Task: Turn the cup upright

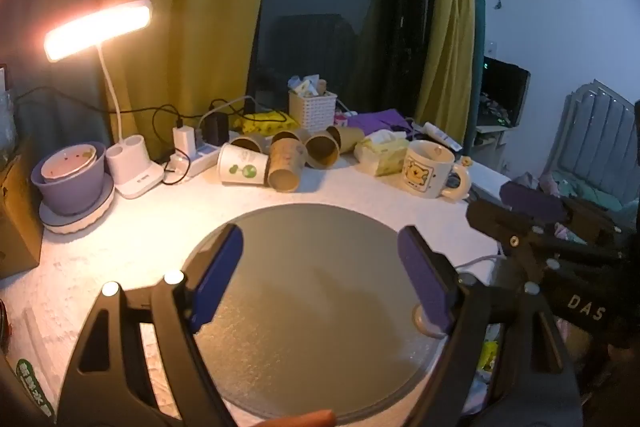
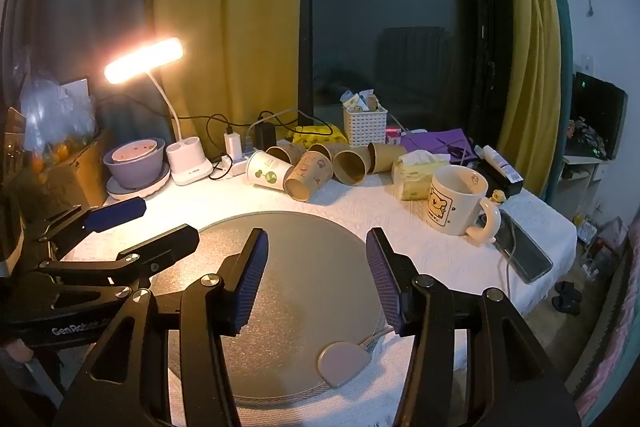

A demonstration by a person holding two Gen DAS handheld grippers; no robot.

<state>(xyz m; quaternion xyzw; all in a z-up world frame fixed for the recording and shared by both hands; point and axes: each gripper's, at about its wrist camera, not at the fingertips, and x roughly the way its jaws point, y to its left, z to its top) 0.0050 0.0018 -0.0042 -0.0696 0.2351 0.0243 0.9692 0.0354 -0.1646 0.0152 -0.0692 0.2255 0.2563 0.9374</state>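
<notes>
Several paper cups lie on their sides at the back of the table: a white one with green print (image 1: 242, 165) (image 2: 268, 173) and brown ones (image 1: 285, 163) (image 2: 309, 175). A cream mug with a bear picture (image 1: 430, 167) (image 2: 456, 199) stands upright at the right. My left gripper (image 1: 320, 267) is open and empty above a round grey mat (image 1: 312, 307). My right gripper (image 2: 316, 275) is open and empty above the same mat (image 2: 304, 291). The left gripper also shows in the right wrist view (image 2: 156, 223), and the right gripper in the left wrist view (image 1: 520, 207).
A lit desk lamp (image 1: 98, 27), a purple bowl set (image 1: 70, 175), a power strip with chargers (image 1: 192, 151), a white basket (image 1: 312, 109), a tissue pack (image 1: 382, 151) and a phone (image 2: 524, 251) crowd the back and right. The table's right edge drops to the floor.
</notes>
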